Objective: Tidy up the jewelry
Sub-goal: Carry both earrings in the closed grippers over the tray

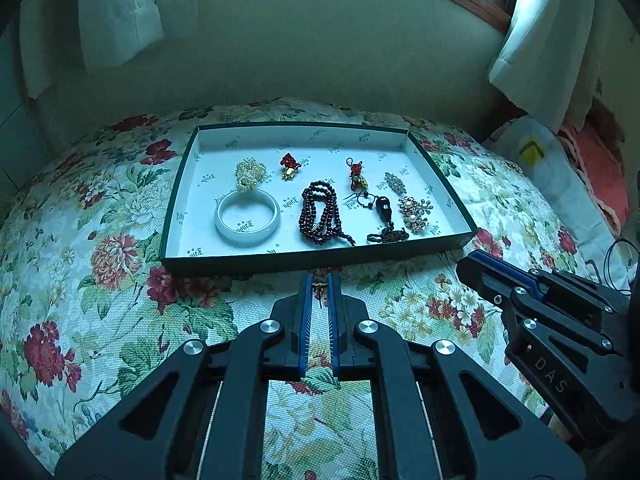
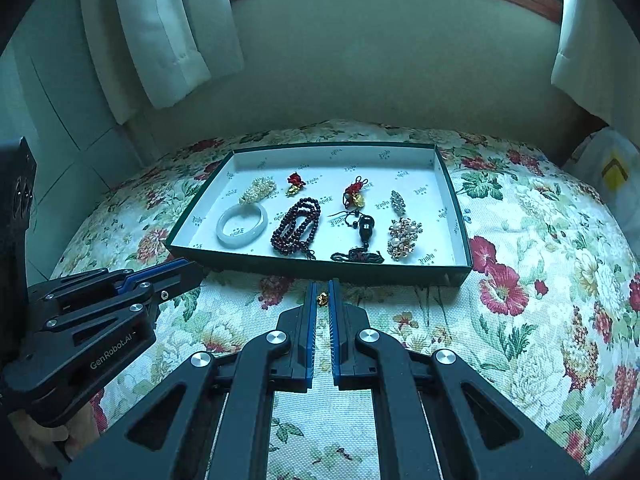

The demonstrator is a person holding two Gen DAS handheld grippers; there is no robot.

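Both grippers, left gripper [image 1: 319, 282] and right gripper [image 2: 322, 290], nearly closed, each seemingly pinching a small gold charm [image 2: 321, 299] before the tray [image 1: 460, 240] on the bed [image 1: 120, 280]; it could slip into the quilt.

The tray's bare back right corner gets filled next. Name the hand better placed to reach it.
Right. The right gripper sits at the front right corner of the tray; the left gripper faces the middle of its front wall. Each seems to hold a gold piece.
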